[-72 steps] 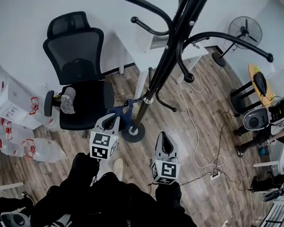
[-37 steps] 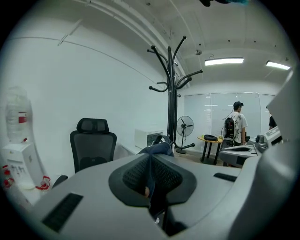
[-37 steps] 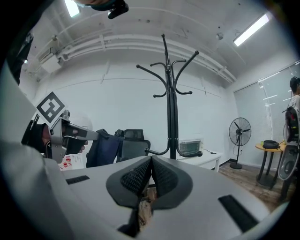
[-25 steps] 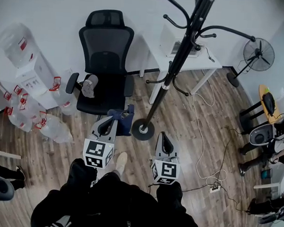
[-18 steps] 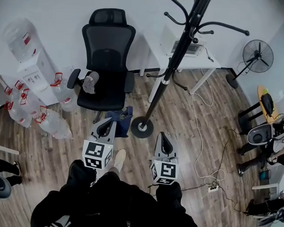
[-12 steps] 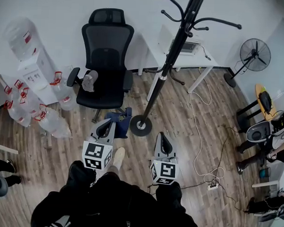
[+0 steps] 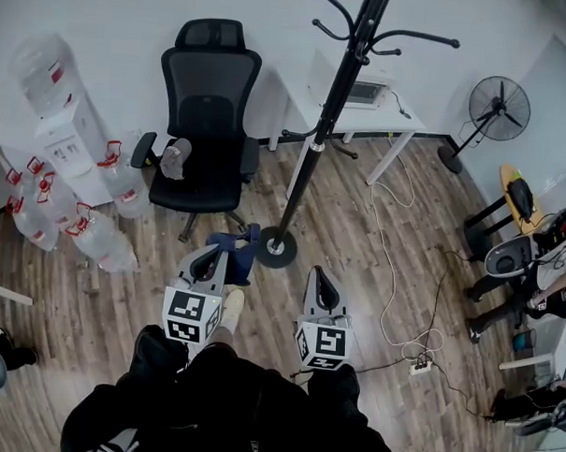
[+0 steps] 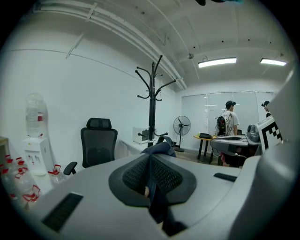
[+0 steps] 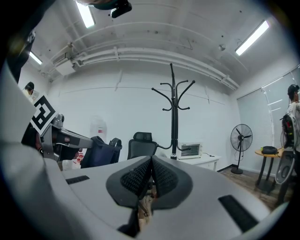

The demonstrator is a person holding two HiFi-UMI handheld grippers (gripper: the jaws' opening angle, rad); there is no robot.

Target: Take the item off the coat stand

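Pinching navy bag [image 7: 235, 250], left gripper [image 7: 209, 261] closed on it, right gripper [image 7: 321, 288] closed, empty.

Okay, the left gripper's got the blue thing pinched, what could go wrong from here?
1. The left gripper pinches only a thin fold of the blue item, so it might slip out.
2. The base of the coat stand sits close ahead; a forward step could knock it.
3. A white cable trails across the floor on the right, a trip risk.
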